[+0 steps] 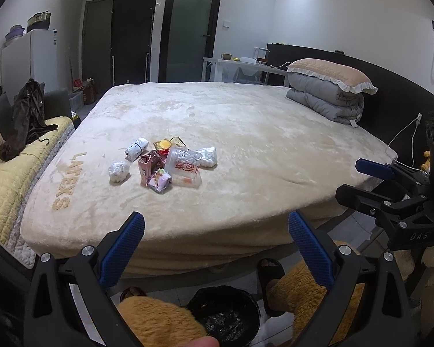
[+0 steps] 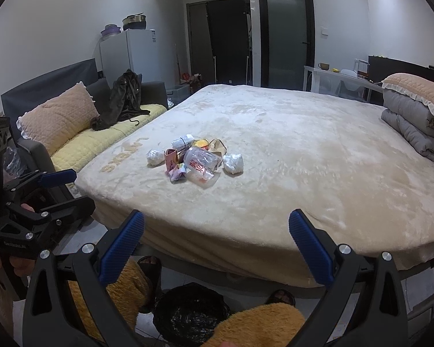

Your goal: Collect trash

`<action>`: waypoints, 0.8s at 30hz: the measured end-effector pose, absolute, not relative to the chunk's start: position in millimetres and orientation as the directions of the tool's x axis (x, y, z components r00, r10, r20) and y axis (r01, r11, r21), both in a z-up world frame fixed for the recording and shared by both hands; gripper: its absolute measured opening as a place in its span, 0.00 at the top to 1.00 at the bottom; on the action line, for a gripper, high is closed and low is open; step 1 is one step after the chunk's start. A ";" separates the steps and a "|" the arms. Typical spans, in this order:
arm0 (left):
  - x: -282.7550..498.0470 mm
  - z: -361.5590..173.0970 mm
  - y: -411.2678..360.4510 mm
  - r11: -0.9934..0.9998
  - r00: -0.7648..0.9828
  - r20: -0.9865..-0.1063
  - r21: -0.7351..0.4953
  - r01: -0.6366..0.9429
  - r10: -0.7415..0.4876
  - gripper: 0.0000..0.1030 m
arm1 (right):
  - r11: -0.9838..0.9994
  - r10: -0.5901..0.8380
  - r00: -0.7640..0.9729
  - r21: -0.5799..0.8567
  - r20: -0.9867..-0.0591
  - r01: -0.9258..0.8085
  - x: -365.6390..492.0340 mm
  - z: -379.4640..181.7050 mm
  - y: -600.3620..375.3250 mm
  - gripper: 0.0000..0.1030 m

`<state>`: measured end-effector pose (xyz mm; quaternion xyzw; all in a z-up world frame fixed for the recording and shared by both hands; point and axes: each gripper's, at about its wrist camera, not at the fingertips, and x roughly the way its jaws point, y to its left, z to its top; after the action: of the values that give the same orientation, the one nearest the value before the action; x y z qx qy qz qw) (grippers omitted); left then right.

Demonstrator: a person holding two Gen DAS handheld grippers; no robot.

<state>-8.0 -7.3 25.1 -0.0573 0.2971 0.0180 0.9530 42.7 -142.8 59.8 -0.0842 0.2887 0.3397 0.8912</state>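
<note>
A small pile of trash (image 1: 162,162) (image 2: 193,160) lies on the cream bed cover (image 1: 246,133) (image 2: 303,150). In it are a clear plastic cup (image 1: 183,167) (image 2: 202,162), a pink carton (image 1: 148,165), crumpled white wrappers (image 1: 118,172) (image 2: 233,163) and snack packets. On the floor below both grippers stands a black-lined trash bin (image 1: 222,315) (image 2: 189,313). My left gripper (image 1: 216,222) (image 2: 81,189) is open and empty, short of the bed's near edge. My right gripper (image 2: 217,219) (image 1: 351,179) is likewise open and empty, level with the left one.
A person's legs in fluffy orange trousers (image 1: 159,321) (image 2: 260,326) and sandals flank the bin. A yellow-covered sofa (image 2: 107,138) with a dark jacket is left of the bed. A folded grey quilt and pillow (image 1: 329,92) sit at the bed's far right corner.
</note>
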 end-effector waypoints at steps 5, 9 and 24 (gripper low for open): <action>-12.3 25.2 -6.9 0.993 0.821 -0.570 -0.091 -0.078 0.013 0.06 | 0.744 0.562 0.590 0.044 -0.580 -0.666 42.7 57.7 -138.9 0.04; -12.7 31.9 -6.5 0.993 0.827 -0.562 -0.089 -0.080 0.016 0.06 | 0.742 0.567 0.591 0.045 -0.574 -0.668 44.6 61.7 -137.8 0.04; -18.0 37.8 -13.3 0.994 0.827 -0.561 -0.074 -0.076 0.021 0.06 | 0.735 0.576 0.589 0.043 -0.567 -0.677 43.6 65.8 -138.4 0.04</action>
<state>-18.0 -13.3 37.8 -0.0468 0.2926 0.0255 0.9548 43.6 -138.4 65.8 -0.0890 0.2839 0.3533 0.8870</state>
